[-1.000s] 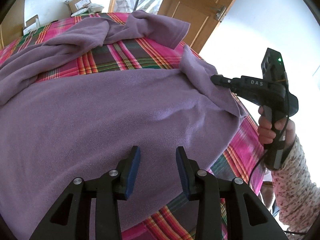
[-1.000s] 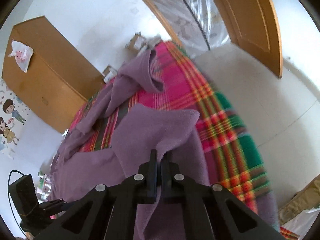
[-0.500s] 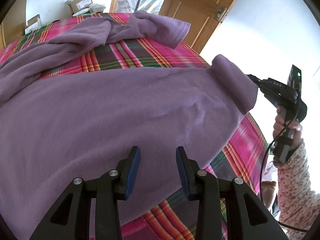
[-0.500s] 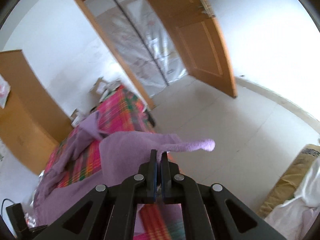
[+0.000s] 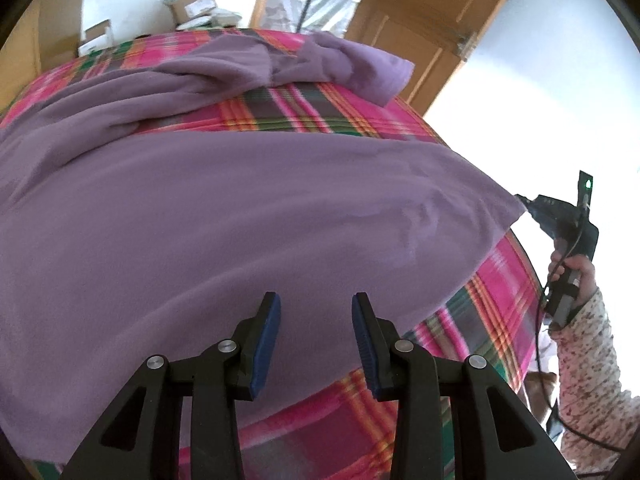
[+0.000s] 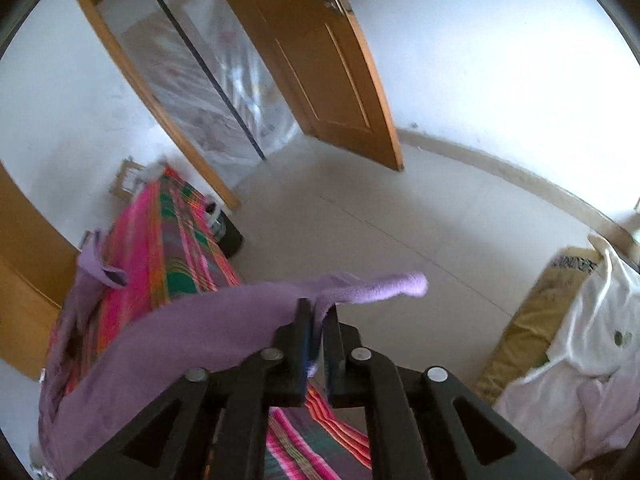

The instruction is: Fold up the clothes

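Note:
A purple fleece garment (image 5: 240, 208) lies spread over a bed covered by a pink plaid blanket (image 5: 500, 280). Its sleeves are bunched at the far end. My left gripper (image 5: 316, 312) hovers open just above the garment's near part, with nothing between its blue pads. My right gripper (image 5: 520, 199), held in a person's hand (image 5: 576, 272), has the garment's right corner pulled out past the bed's edge. In the right wrist view that gripper (image 6: 318, 312) still has the garment (image 6: 180, 340) pinched between its fingers, and the jaws are opening a little. The corner's tip sticks out beyond them.
The plaid blanket (image 6: 168, 232) runs away to the left, with pale floor to its right. An open wooden door (image 6: 320, 60) and a plastic-covered doorway stand beyond. Cardboard boxes (image 5: 192, 4) sit past the bed's far end. A white sack (image 6: 592, 340) lies on the floor at right.
My right gripper has drawn the garment's corner out to the right past the bed's edge, flattening the fold there, and its jaws have parted slightly. The left gripper has shifted a little and stays open.

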Demonstrator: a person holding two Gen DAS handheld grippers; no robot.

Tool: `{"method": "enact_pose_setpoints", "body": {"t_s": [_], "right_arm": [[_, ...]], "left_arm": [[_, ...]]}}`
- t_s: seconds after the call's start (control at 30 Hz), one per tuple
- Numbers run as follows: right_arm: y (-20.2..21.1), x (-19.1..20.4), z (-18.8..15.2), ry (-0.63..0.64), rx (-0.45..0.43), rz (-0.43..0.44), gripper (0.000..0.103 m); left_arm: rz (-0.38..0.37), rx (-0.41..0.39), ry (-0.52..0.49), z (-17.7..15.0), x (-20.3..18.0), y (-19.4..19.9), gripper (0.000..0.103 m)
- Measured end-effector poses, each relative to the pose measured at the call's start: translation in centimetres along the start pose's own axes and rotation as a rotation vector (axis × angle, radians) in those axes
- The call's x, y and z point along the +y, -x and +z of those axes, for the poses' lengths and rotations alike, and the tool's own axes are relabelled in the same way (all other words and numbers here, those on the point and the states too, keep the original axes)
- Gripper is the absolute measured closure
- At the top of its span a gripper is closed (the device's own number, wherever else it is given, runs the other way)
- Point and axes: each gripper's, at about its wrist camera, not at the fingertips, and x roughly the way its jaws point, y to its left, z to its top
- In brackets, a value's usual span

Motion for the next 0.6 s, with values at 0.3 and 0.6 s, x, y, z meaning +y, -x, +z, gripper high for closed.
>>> {"method": "enact_pose_setpoints", "body": {"t_s": [0.3,0.6], "right_arm": [[2.1,0.7,-0.7,0.012,-0.041,-0.134,0.085],[5.8,6.8,-4.3,0.168,-0.055,0.003,0.080]], "left_arm": [[0.099,-0.093,0.141,-2.8,6.3,5.7,0.065],[0.195,-0.154,0.333,-7.2,14.0,10.1,0.065]]}}
